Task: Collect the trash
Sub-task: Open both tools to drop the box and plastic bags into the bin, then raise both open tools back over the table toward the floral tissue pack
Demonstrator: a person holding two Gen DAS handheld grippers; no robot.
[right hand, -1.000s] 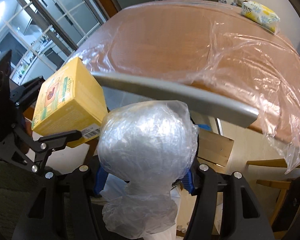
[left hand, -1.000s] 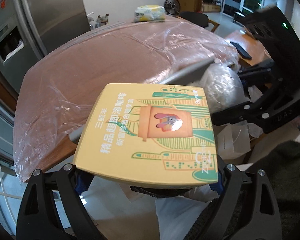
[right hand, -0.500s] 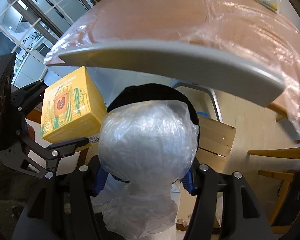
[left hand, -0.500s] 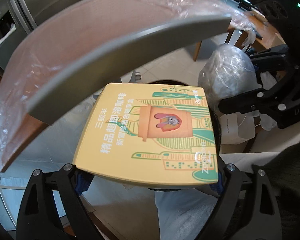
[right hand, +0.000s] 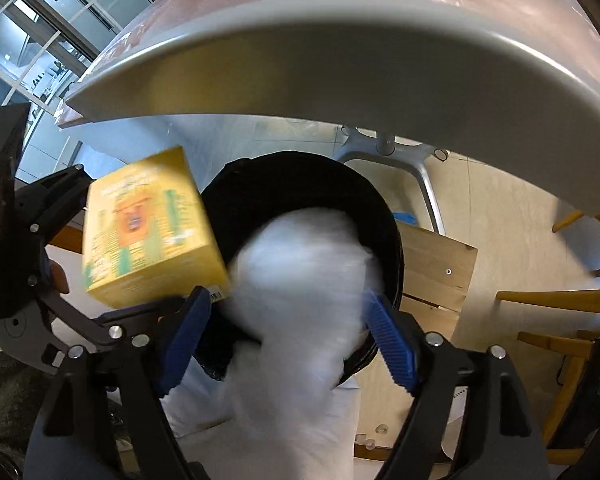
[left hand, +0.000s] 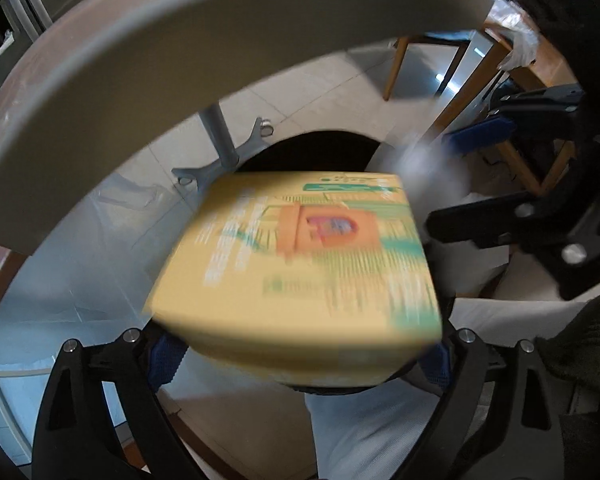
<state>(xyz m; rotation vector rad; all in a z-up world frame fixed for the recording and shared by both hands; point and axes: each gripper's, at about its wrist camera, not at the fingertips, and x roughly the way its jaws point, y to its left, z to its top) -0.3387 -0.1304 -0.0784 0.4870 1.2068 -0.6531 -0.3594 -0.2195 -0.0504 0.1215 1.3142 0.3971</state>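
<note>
A yellow carton (left hand: 300,268) with green print is blurred and dropping away from my left gripper (left hand: 300,360), whose jaws stand open wider than it. It also shows in the right wrist view (right hand: 148,232), beside the rim of a black bin (right hand: 300,176). A ball of crumpled clear plastic (right hand: 304,280) is blurred between the spread blue pads (right hand: 388,340) of my right gripper (right hand: 288,332), over the bin mouth. The bin (left hand: 312,152) lies just beyond the carton in the left wrist view. Both grippers hang below the table edge.
A grey table edge (left hand: 180,52) arches overhead, its top under clear plastic sheet. A grey table leg and foot (left hand: 224,148) stand behind the bin. A wooden crate (right hand: 436,272) and wooden chair legs (right hand: 556,300) are to the right.
Both grippers dropped below the table edge to the bin and opened. The carton and the plastic ball have come loose and are falling, both blurred.
</note>
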